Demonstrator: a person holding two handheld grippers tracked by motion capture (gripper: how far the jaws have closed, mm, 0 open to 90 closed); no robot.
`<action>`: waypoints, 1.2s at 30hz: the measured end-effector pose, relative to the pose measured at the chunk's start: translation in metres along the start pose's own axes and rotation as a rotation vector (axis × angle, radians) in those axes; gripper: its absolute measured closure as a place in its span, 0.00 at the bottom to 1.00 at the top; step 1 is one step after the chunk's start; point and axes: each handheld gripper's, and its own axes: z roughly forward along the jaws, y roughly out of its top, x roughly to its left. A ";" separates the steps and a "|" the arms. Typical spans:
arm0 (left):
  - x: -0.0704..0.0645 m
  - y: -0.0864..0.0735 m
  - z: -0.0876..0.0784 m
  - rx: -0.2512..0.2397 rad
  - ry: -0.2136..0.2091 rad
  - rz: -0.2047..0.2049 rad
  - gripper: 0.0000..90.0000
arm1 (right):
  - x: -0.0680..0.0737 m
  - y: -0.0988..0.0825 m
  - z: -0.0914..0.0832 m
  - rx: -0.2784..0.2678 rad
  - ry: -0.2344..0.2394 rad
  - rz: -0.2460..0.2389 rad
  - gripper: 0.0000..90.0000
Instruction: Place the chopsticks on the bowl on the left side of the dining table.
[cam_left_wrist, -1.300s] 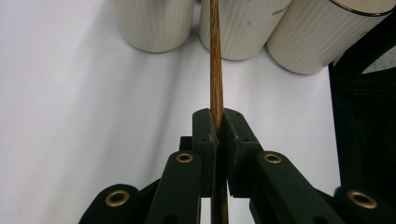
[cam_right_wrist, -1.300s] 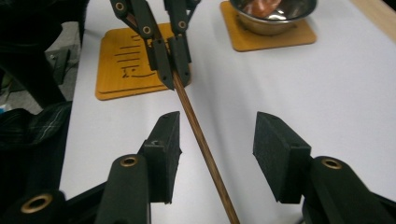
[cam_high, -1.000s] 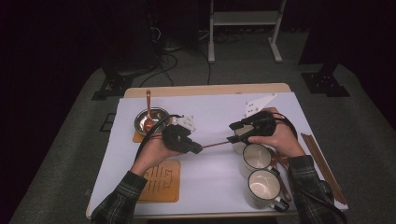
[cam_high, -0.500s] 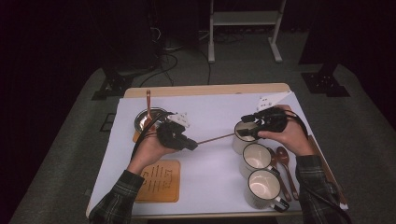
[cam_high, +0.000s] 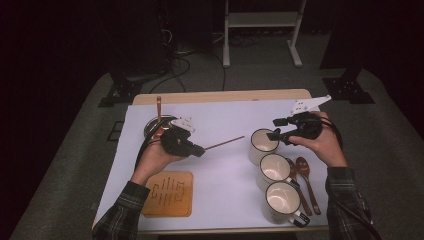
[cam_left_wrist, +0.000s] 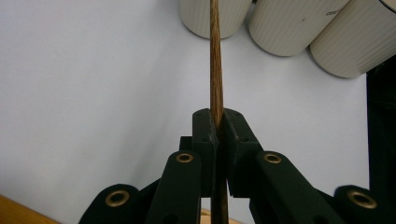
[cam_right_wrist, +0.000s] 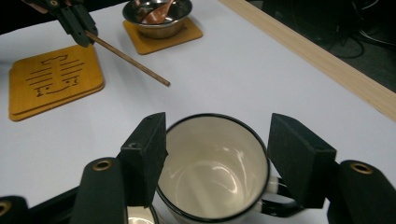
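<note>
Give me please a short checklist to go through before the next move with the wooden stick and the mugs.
1. Left gripper shut firmly on the wooden stick: ok.
2. Right gripper let go of the stick, its jaws have just been opening: ok.
3. Right jaws clear of the far mug rim: cannot tell.
4. Far mug upright and empty: ok.
5. Stick tip apart from the mugs: ok.
</note>
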 end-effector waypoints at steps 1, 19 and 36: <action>0.001 -0.001 -0.001 -0.002 0.005 -0.003 0.94 | -0.002 -0.001 -0.002 -0.003 -0.007 0.007 0.40; 0.012 -0.007 -0.011 -0.032 0.049 -0.037 0.94 | -0.031 -0.037 -0.012 0.018 -0.166 0.110 0.37; 0.026 -0.009 -0.018 -0.051 0.080 -0.050 0.93 | -0.056 -0.084 0.010 0.049 -0.307 0.218 0.32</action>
